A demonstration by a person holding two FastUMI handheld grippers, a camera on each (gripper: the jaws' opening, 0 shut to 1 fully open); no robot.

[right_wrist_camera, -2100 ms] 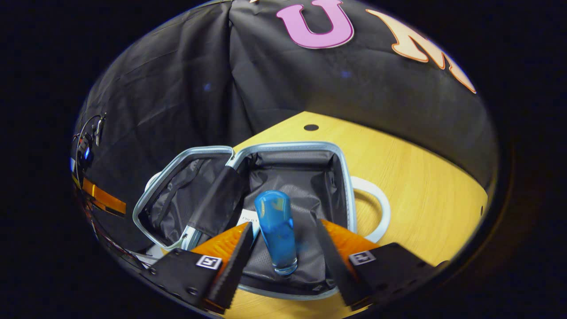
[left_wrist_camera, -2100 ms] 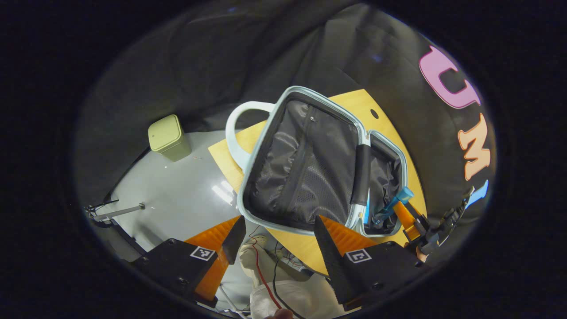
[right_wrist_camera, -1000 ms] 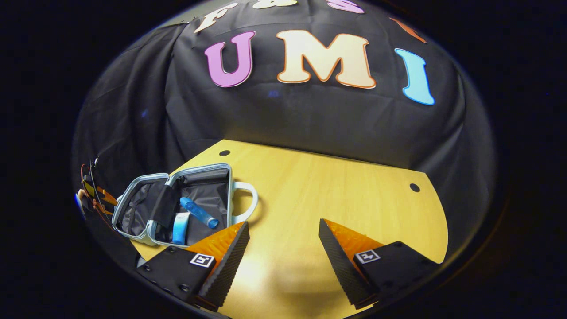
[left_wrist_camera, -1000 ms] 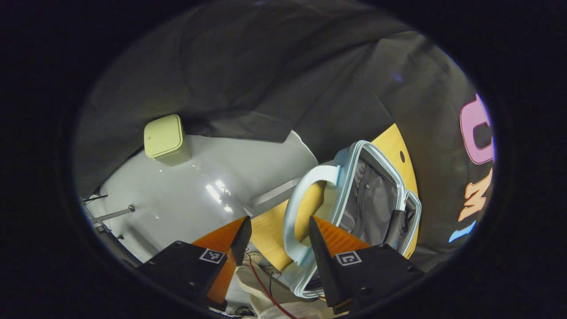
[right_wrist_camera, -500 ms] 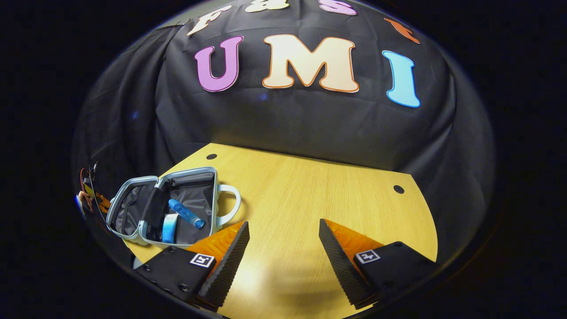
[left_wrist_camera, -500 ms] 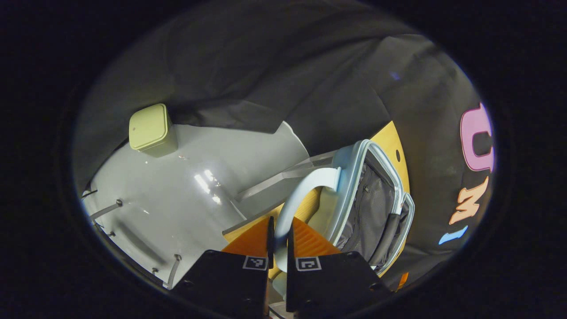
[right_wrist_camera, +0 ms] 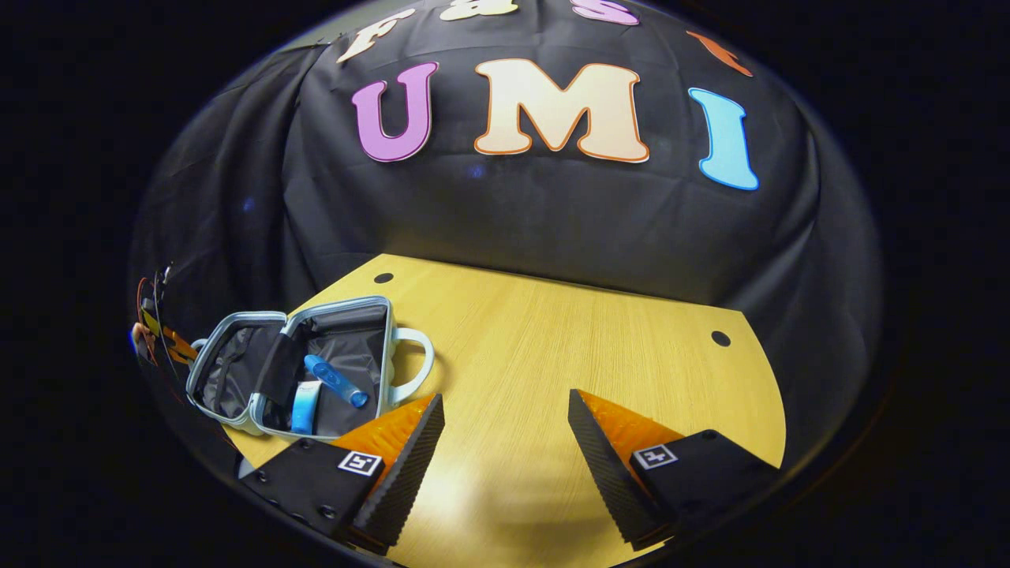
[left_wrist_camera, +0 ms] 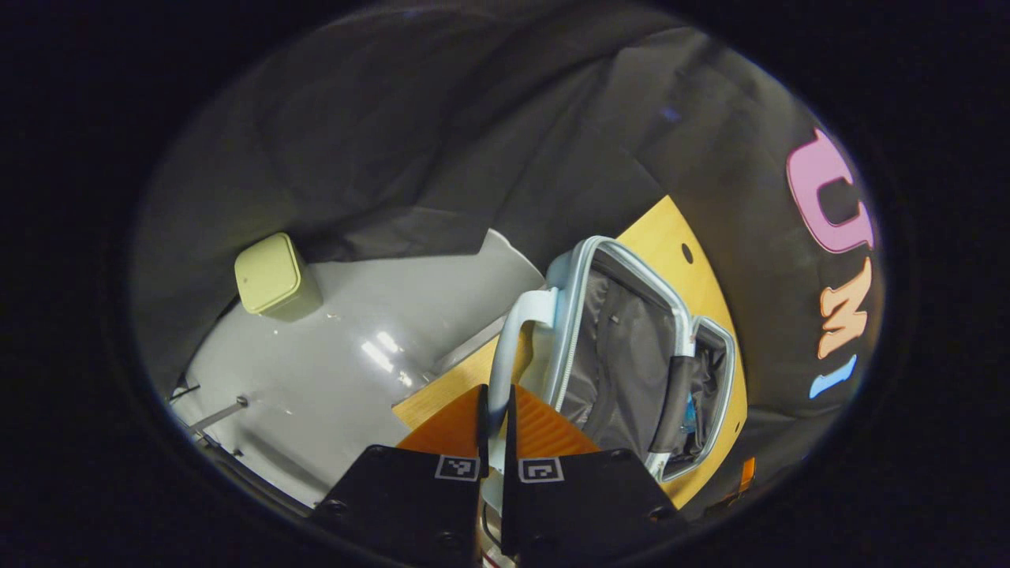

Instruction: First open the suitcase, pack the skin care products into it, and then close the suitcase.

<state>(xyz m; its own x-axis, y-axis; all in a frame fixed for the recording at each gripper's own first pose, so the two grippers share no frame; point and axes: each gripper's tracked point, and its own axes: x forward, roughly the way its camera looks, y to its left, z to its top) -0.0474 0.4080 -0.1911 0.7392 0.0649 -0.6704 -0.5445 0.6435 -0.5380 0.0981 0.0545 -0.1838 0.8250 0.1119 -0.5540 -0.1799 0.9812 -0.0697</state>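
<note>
Clamping the pale blue handle [left_wrist_camera: 505, 355], the left gripper [left_wrist_camera: 495, 430] has both fingers pressed on it in the left gripper view; the open suitcase [left_wrist_camera: 631, 355] lies at two o'clock (lining showing). In the right gripper view, the right gripper [right_wrist_camera: 505, 442] gapes over bare table [right_wrist_camera: 592, 339], suitcase at ten o'clock holding a blue bottle [right_wrist_camera: 335, 380] and blue tube [right_wrist_camera: 302, 409].

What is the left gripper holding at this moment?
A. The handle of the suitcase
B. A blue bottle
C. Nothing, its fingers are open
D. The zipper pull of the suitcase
A. In the left gripper view, the left gripper is shut on the pale handle of the open suitcase, with both fingers pressed against the loop.
</note>
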